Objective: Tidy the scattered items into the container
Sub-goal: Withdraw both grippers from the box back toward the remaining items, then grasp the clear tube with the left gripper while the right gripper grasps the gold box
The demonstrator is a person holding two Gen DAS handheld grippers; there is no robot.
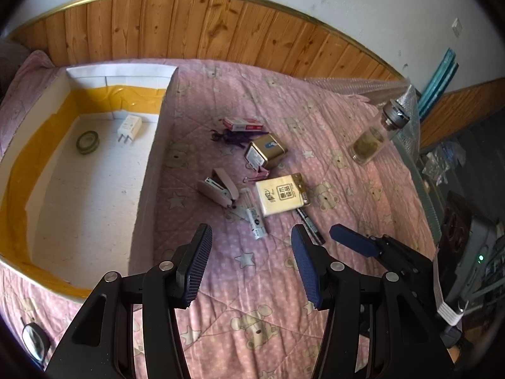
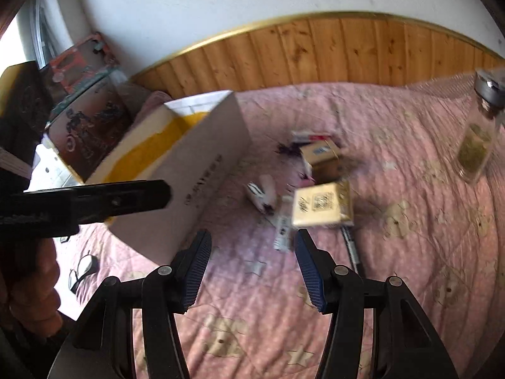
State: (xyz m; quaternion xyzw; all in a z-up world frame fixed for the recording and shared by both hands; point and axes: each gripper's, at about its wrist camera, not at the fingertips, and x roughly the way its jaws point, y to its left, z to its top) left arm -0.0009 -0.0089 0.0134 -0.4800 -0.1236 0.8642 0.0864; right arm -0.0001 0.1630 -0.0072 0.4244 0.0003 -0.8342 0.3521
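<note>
Both grippers, left (image 1: 251, 263) and right (image 2: 252, 268), hang wide open and hold nothing above the bed (image 1: 347, 189). Only a charger (image 1: 129, 126) and a tape roll (image 1: 87, 142) lie in the box (image 1: 151, 164) at the bed's left edge. I judge the task barely begun: the stapler (image 1: 219, 188), tissue pack (image 1: 282, 194), tin (image 1: 266, 153), pen (image 1: 311, 225) and bottle (image 1: 375, 135) are left on the bed.

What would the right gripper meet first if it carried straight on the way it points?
Probably the small white tube lying on the pink quilt, just ahead between the right gripper's open fingers; blur makes depth uncertain.
</note>
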